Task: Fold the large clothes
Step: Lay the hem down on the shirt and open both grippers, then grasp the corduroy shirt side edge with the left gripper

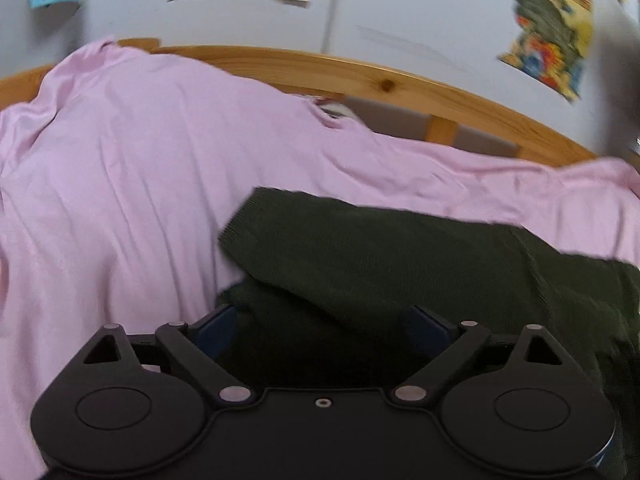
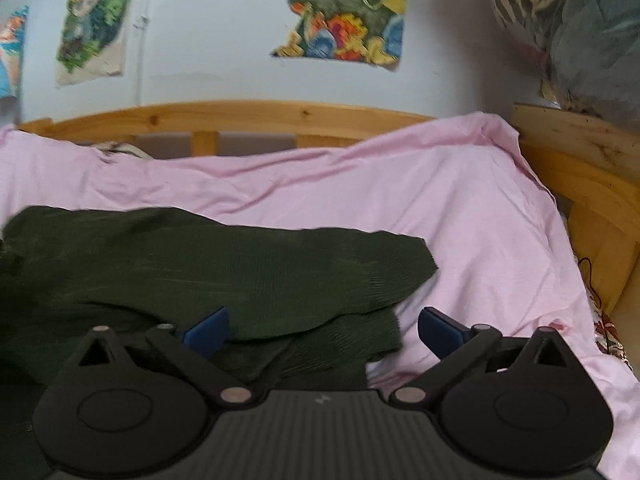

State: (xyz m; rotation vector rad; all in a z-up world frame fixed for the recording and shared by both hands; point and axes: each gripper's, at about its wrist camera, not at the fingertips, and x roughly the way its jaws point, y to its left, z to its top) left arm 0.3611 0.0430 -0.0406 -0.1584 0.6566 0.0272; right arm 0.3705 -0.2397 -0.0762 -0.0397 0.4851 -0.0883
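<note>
Wrinkled pink bedsheet (image 2: 400,200) inside curved pine bed frame (image 2: 240,114), torn colourful posters (image 2: 344,8) on far pale wall. Dark green knit sweater (image 1: 380,264) folded on near sheet, near edge hidden behind left gripper (image 1: 326,330) and right gripper (image 2: 324,330), both spread wide apart over it, clamping nothing.

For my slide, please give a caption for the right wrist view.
Open right claw over the edge of a dark green sweater on a pink bedsheet.

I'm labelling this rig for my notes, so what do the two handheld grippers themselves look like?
Both are matte black. The left gripper and the right gripper each show two round discs, angled link arms with silver pivot pins, and blue finger pads. The right body is ribbed, with a small white mark.
</note>
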